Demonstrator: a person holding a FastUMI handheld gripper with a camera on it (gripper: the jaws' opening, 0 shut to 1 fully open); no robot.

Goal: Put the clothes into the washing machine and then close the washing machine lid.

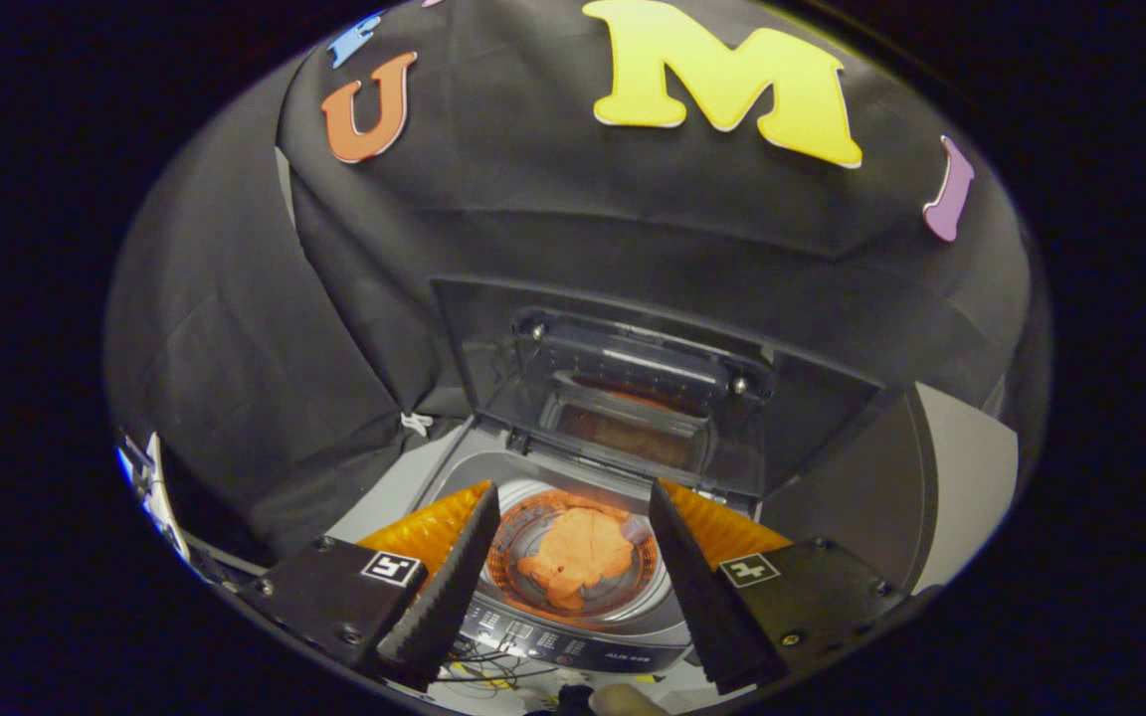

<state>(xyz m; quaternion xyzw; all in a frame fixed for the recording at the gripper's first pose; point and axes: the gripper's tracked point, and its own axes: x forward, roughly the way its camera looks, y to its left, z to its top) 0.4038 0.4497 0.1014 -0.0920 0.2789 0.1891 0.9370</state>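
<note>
A grey top-loading washing machine [404, 487] stands below me against the black cloth wall. Its lid [633, 388] is raised upright at the back, and its dark window reflects an orange glow. An orange garment [578, 557] lies crumpled at the bottom of the drum [518, 532], seen between and beyond my fingers. My gripper [573, 492] hangs above the machine's opening, open, with nothing between its fingers [454, 577]. The control panel [573, 636] runs along the machine's near edge, below the fingertips.
Black cloth drapes behind and left of the machine. A pale panel [966, 477] stands to the right of the lid. Loose cables [478, 661] lie in front of the control panel. A white cord knot [417, 423] hangs at the cloth's edge by the machine's left rear corner.
</note>
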